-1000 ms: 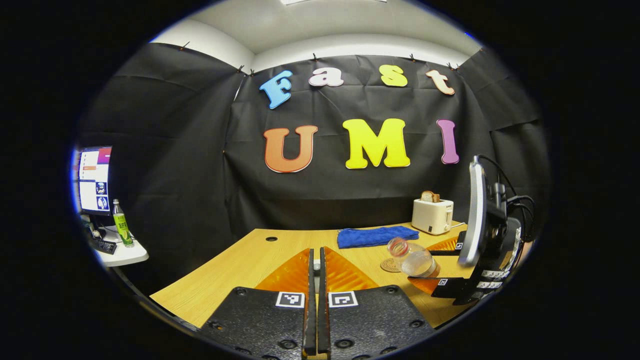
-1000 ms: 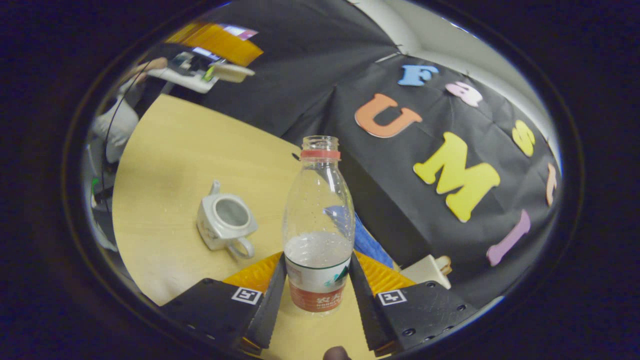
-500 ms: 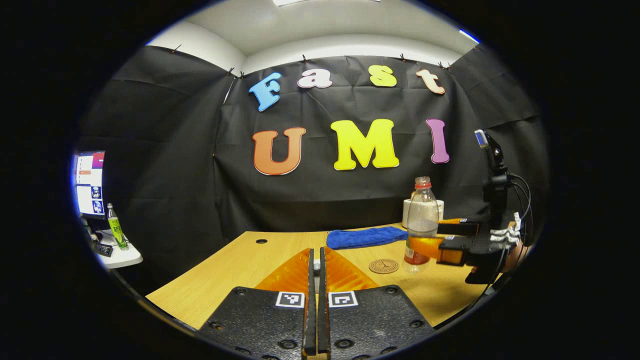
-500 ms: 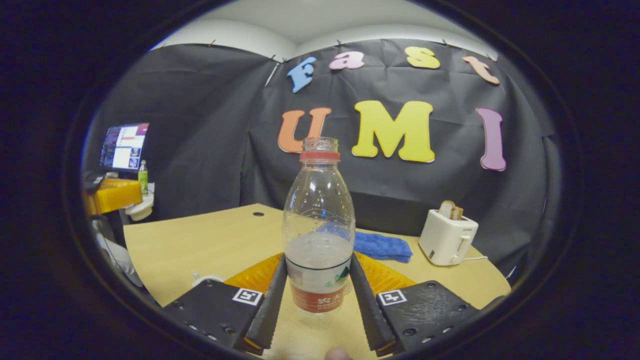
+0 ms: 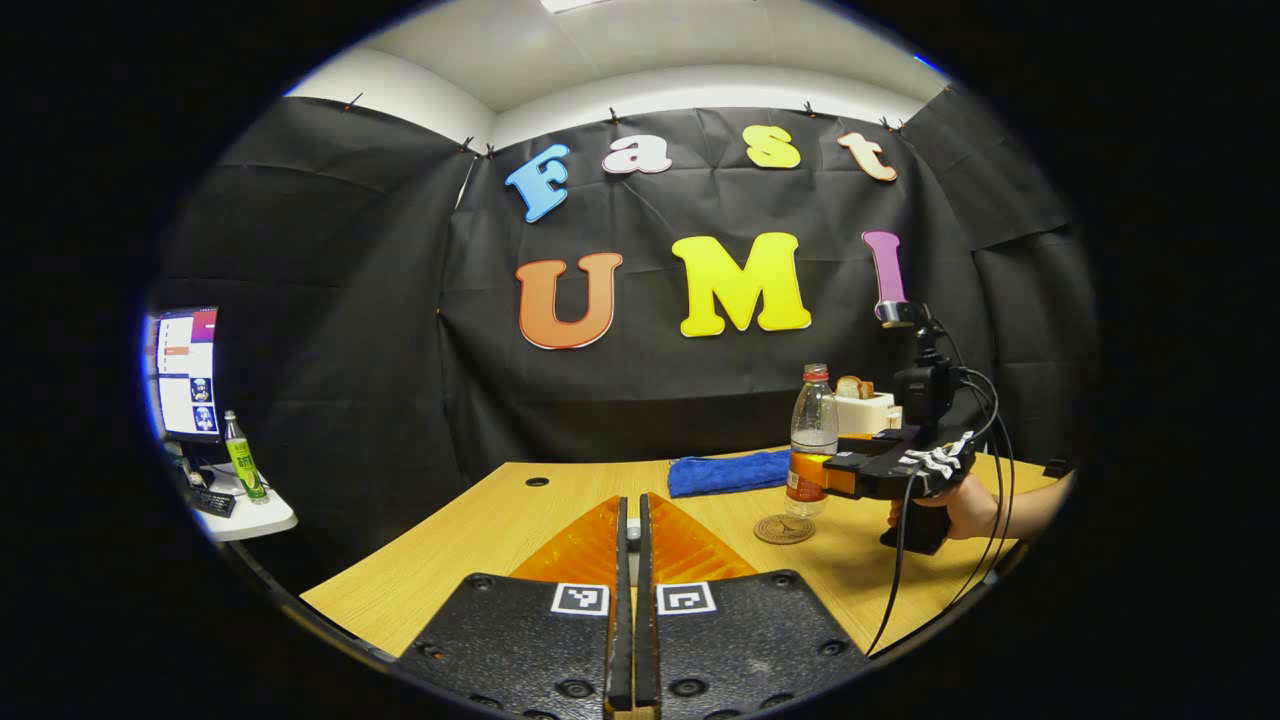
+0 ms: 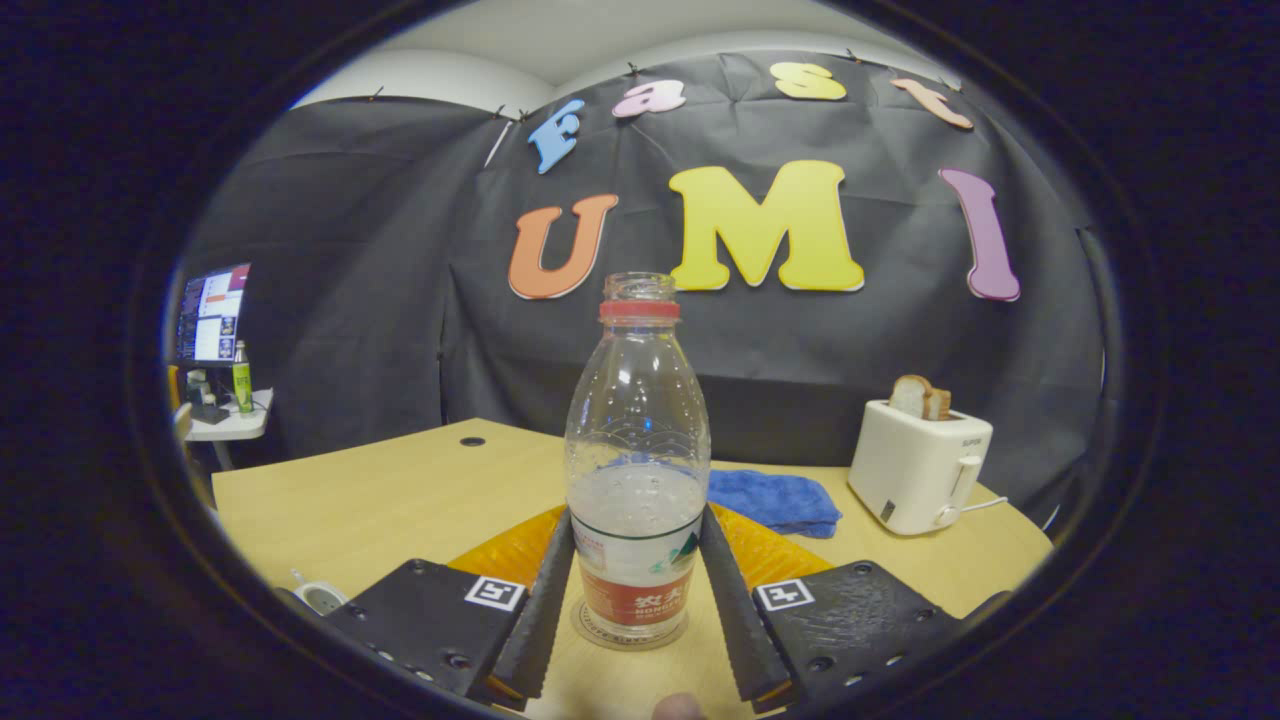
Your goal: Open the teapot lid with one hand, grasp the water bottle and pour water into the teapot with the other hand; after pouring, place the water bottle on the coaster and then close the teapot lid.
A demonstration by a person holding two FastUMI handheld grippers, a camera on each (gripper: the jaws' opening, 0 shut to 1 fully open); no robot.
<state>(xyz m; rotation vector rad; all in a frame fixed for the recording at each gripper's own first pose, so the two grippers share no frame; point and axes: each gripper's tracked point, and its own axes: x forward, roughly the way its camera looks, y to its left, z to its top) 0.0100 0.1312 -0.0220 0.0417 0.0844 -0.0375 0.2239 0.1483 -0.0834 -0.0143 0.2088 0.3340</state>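
In the left gripper view, the left gripper (image 5: pixel 628 600) hangs above the near edge of the table (image 5: pixel 480 520) with its fingers pressed together; a small pale thing sits in the slit at their tips, probably the teapot lid's knob, though it is too small to tell, and holding the lid clear of the pot would explain why this hand waits off to the side. Taking the coaster (image 5: pixel 784 529) as the landmark: the water bottle (image 5: pixel 812 440) stands upright just behind and above it, held low on its body by the right gripper (image 5: pixel 822 472), whose handle a hand (image 5: pixel 962 505) holds to the coaster's right. From this angle the bottle seems a shade beyond the coaster rather than squarely on it. A blue cloth (image 5: pixel 725 472) lies behind the coaster to its left, a toaster (image 5: pixel 862 410) farther back. In the right gripper view, the right gripper (image 6: pixel 636 580) is clenched on the water bottle (image 6: pixel 637 470) at its label, both fingers against its sides, keeping it plumb so the remaining water stays in its open neck. The coaster (image 6: pixel 597 628) rings the bottle's base, so the bottle is at or nearly on it; contact I cannot tell. A pale rim at the table's near left edge may be the teapot (image 6: pixel 322 597).
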